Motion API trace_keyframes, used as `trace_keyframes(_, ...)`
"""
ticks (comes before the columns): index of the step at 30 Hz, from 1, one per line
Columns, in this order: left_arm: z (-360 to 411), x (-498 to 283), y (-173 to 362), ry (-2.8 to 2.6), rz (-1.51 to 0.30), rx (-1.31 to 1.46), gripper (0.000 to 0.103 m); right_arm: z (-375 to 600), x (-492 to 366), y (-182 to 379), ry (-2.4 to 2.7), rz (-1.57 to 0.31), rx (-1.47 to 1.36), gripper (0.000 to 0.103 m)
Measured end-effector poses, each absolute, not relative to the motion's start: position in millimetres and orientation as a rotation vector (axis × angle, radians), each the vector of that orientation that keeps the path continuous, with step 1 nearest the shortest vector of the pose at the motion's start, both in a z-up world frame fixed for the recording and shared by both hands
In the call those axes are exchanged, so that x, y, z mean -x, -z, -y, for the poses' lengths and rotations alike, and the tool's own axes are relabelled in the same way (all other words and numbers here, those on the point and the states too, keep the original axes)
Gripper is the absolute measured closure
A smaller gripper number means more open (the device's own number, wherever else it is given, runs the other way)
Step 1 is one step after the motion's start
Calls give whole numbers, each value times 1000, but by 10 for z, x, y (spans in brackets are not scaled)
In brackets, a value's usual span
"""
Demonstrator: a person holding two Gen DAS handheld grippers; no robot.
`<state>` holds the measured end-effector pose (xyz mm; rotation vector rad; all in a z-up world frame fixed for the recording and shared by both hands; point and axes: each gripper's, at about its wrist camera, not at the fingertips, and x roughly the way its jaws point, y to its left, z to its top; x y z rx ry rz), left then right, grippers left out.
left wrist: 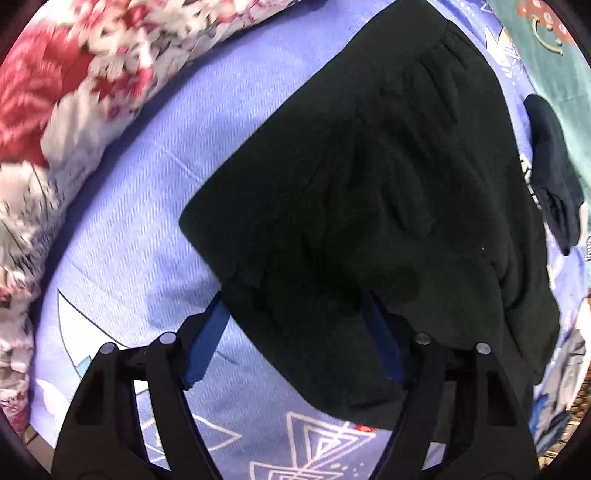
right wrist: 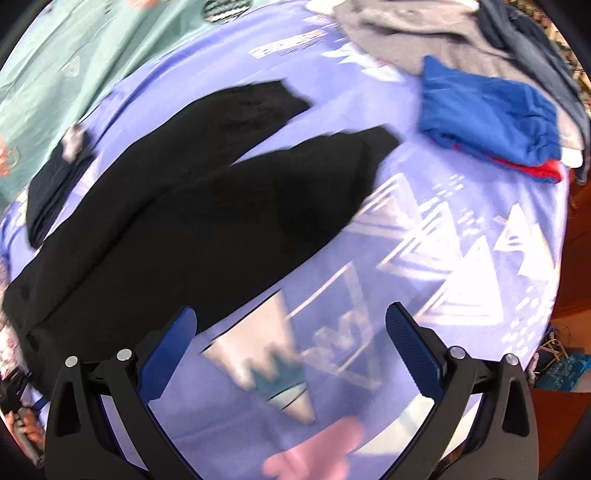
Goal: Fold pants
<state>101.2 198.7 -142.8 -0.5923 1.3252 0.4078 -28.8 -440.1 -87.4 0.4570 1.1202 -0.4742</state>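
Black pants (right wrist: 207,206) lie spread on a lilac patterned bedsheet (right wrist: 443,236), both legs pointing away toward the upper right. In the left wrist view the pants (left wrist: 369,184) fill the middle, waistband end near me. My left gripper (left wrist: 295,306) is open, its blue fingers (left wrist: 207,339) standing wide on either side of the pants' near edge, with cloth lying over the tips. My right gripper (right wrist: 291,317) is open and empty over the bare sheet, just right of the pants' near side.
A red-and-white floral quilt (left wrist: 55,110) lies at the left. A dark garment (left wrist: 554,173) and teal cloth (left wrist: 554,66) lie at the right. A folded blue-and-red garment (right wrist: 491,110) and a grey garment (right wrist: 424,33) lie beyond the pant legs.
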Motion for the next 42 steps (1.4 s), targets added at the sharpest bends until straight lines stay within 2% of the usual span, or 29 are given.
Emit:
trace_keyframes(1, -1965, -1039, 1412, -427, -1319, 553, 52, 4482, 294, 894, 498, -1116, -463, 1)
trace_keyframes(2, -1918, -1071, 1389, -421, -1314, 499, 73, 4629, 314, 921, 535, -1104, -492, 1)
trace_keyframes(3, -1879, -1092, 1372, -384, -1308, 480, 88, 4737, 331, 948, 557, -1096, -515, 1)
trace_keyframes(7, -1683, -1146, 1328, -398, -1312, 340, 91, 5066, 198, 1075, 575, -1135, -571, 1)
trace_keyframes(13, -1640, -1114, 1107, -369, -1251, 398, 92, 5270, -213, 1118, 485, -1086, -616, 2)
trace_keyframes(14, -1658, -1107, 1111, -369, -1250, 414, 92, 5306, -278, 1168, 497, -1103, -620, 9)
trace_keyframes(15, -1671, -1104, 1121, -372, -1252, 429, 92, 5332, -318, 1208, 500, -1115, -636, 28)
trace_keyframes(18, -1691, -1103, 1100, -373, -1235, 474, 92, 5391, -419, 1190, 488, -1122, -715, 71)
trace_keyframes(19, -1669, -1128, 1031, -371, -1228, 478, 92, 5387, -448, 1110, 488, -1110, -697, 76)
trace_keyframes(20, -1655, -1116, 960, -369, -1214, 480, 93, 5394, -486, 975, 454, -1070, -691, 90)
trace_keyframes(21, -1667, -1067, 870, -364, -1196, 484, 93, 5400, -503, 857, 424, -1036, -698, 95)
trace_keyframes(27, -1651, -777, 107, -286, -1012, 455, 94, 5445, -303, -200, 225, -747, -693, 95)
trace_keyframes(30, -1659, -519, -54, -270, -988, 409, 94, 5477, -19, -338, 216, -717, -622, 95)
trace_keyframes(33, -1728, -49, 183, -258, -1082, 397, 94, 5636, 281, 73, 276, -849, -640, 95)
trace_keyframes(39, -1732, 184, 1147, -302, -1317, 370, 95, 5730, 699, 1279, 462, -1201, -725, 92)
trace_keyframes(40, -1711, 179, 1176, -301, -1321, 356, 95, 5749, 741, 1265, 466, -1164, -750, 87)
trace_keyframes(41, -1662, 182, 1156, -300, -1314, 336, 93, 5762, 760, 1204, 487, -1157, -763, 70)
trace_keyframes(42, -1648, 163, 1125, -297, -1307, 322, 88, 5768, 756, 1154, 504, -1160, -755, 49)
